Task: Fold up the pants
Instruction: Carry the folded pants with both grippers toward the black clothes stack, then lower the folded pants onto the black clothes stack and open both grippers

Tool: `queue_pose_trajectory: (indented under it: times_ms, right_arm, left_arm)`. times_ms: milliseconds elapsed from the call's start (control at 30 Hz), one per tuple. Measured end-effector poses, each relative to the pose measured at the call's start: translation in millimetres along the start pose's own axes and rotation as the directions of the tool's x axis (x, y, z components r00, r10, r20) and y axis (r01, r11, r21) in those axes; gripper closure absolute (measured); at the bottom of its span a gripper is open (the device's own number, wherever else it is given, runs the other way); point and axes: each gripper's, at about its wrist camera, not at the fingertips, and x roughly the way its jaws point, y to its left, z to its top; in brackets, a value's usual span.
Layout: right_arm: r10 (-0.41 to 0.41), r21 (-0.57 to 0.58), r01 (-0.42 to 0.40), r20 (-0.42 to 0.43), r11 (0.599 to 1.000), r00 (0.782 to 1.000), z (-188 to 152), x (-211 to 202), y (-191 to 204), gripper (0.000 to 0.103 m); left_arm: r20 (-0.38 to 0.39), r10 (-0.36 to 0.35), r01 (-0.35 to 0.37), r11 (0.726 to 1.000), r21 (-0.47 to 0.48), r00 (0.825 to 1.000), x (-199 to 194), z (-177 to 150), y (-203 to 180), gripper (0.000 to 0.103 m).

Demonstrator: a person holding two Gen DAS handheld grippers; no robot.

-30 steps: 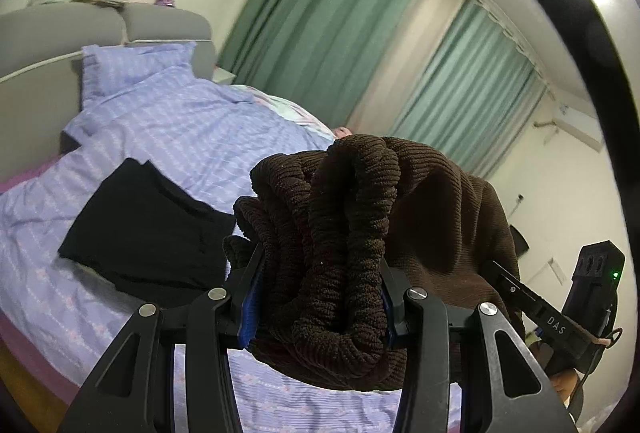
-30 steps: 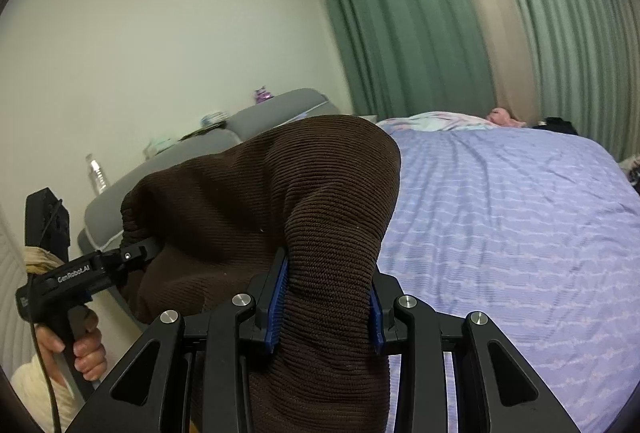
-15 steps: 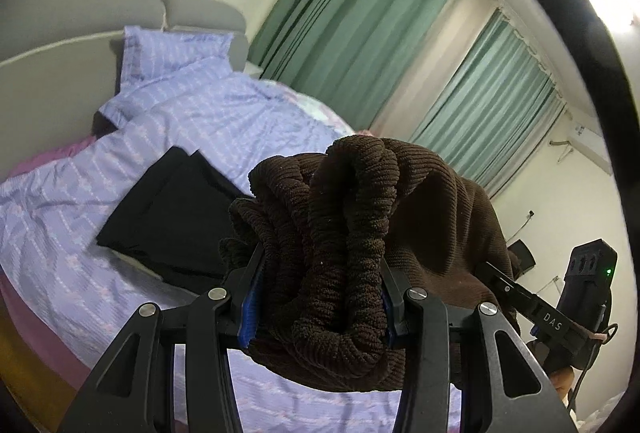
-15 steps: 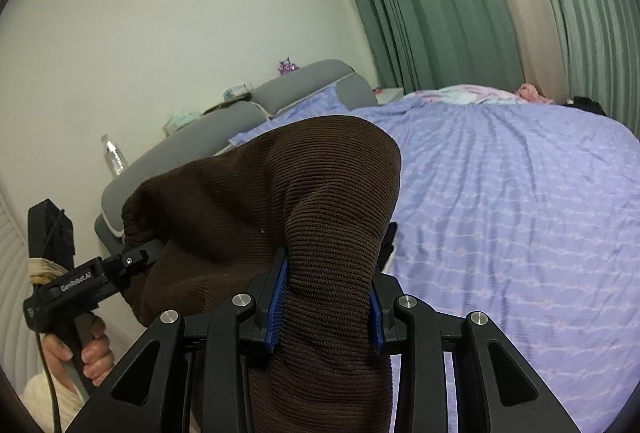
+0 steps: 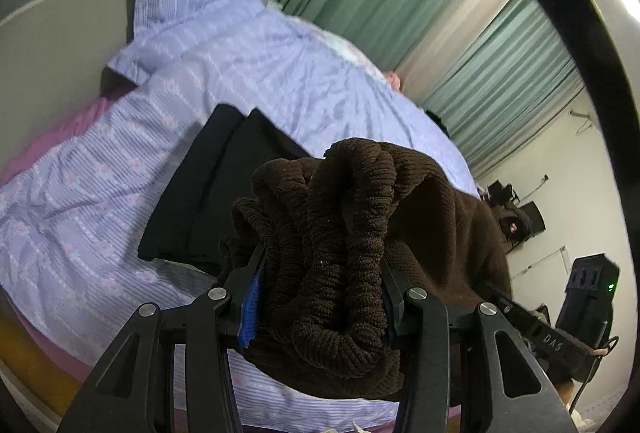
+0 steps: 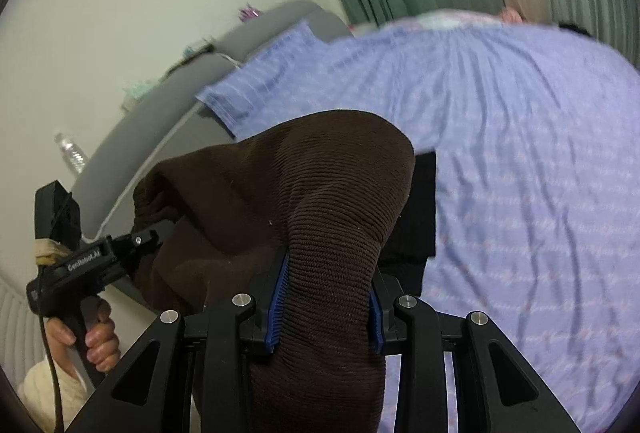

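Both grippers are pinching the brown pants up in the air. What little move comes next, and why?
Probably lower the brown corduroy pants onto the bare purple bedspread. The left gripper and right gripper both clamp bunched fabric held above the bed, and folded black pants already lie underneath.

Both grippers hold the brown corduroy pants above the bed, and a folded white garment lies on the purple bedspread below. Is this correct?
Not quite: the folded garment on the purple bedspread is black, not white, as the left wrist view shows. The rest holds: the left gripper and the right gripper both grip the brown corduroy pants above the bed.
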Motion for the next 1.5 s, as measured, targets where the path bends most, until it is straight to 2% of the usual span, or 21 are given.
queue_pose_trajectory:
  times_ms: [133,233,400,467,567,667,733,767,800,900,967,1033,1100,1233,1333,1500]
  right_arm:
    - [-0.011,0.065,0.015,-0.058,0.998,0.998,8,39,-9,0.069]
    - [-0.021,0.094,0.026,-0.057,0.995,0.998,26,65,-18,0.069]
    - [-0.055,0.074,0.056,-0.016,0.996,0.998,67,109,-28,0.069]
    - [-0.094,0.023,0.095,-0.017,0.995,0.995,82,131,-30,0.069]
    - [-0.14,-0.02,0.139,-0.047,0.99,0.989,96,161,-36,0.069]
    - [-0.185,-0.035,0.183,-0.088,0.983,0.979,102,191,-44,0.069]
    - [-0.214,-0.045,0.21,-0.127,0.977,0.968,99,206,-48,0.067]
    - [-0.238,-0.051,0.233,-0.157,0.971,0.958,95,214,-50,0.06]
    - [-0.253,-0.054,0.247,-0.169,0.968,0.953,91,217,-52,0.051]
    - [-0.328,-0.082,0.319,-0.148,0.944,0.933,80,211,-50,0.035]
    - [-0.351,-0.055,0.347,-0.134,0.936,0.927,75,199,-47,0.031]
    - [-0.341,-0.017,0.342,-0.14,0.94,0.93,71,192,-45,0.031]
    - [-0.351,-0.032,0.35,-0.15,0.936,0.924,61,193,-41,0.031]
    - [-0.369,-0.057,0.365,-0.184,0.929,0.911,48,199,-37,0.031]
    - [-0.349,-0.044,0.347,-0.187,0.937,0.918,47,195,-35,0.031]
    - [-0.338,-0.075,0.33,-0.168,0.941,0.926,47,185,-23,0.031]
  left_arm:
    - [-0.053,-0.008,0.009,1.0,0.012,0.999,34,21,19,0.058]
    - [-0.055,-0.014,0.016,0.999,0.035,0.998,59,44,23,0.058]
    - [-0.034,-0.046,0.048,0.998,0.051,0.998,102,90,32,0.058]
    - [-0.042,-0.042,0.045,0.997,0.067,0.998,125,104,36,0.058]
    - [-0.072,-0.01,0.017,0.995,0.1,0.997,159,117,43,0.058]
    - [-0.137,0.035,-0.021,0.995,0.102,0.99,194,121,58,0.058]
    - [-0.177,0.072,-0.052,0.992,0.112,0.982,209,120,68,0.057]
    - [-0.195,0.088,-0.065,0.99,0.122,0.977,214,118,72,0.056]
    - [-0.21,0.102,-0.077,0.989,0.128,0.972,217,116,77,0.055]
    - [-0.223,0.142,-0.112,0.983,0.144,0.964,213,116,87,0.047]
    - [-0.224,0.179,-0.146,0.977,0.156,0.958,209,117,91,0.04]
    - [-0.228,0.226,-0.182,0.963,0.197,0.947,209,118,93,0.034]
    - [-0.244,0.268,-0.21,0.948,0.238,0.932,212,118,94,0.026]
    - [-0.285,0.282,-0.21,0.943,0.258,0.916,212,123,94,0.021]
    - [-0.277,0.287,-0.21,0.938,0.276,0.917,201,122,88,0.02]
    - [-0.284,0.253,-0.176,0.947,0.271,0.925,183,122,87,0.014]
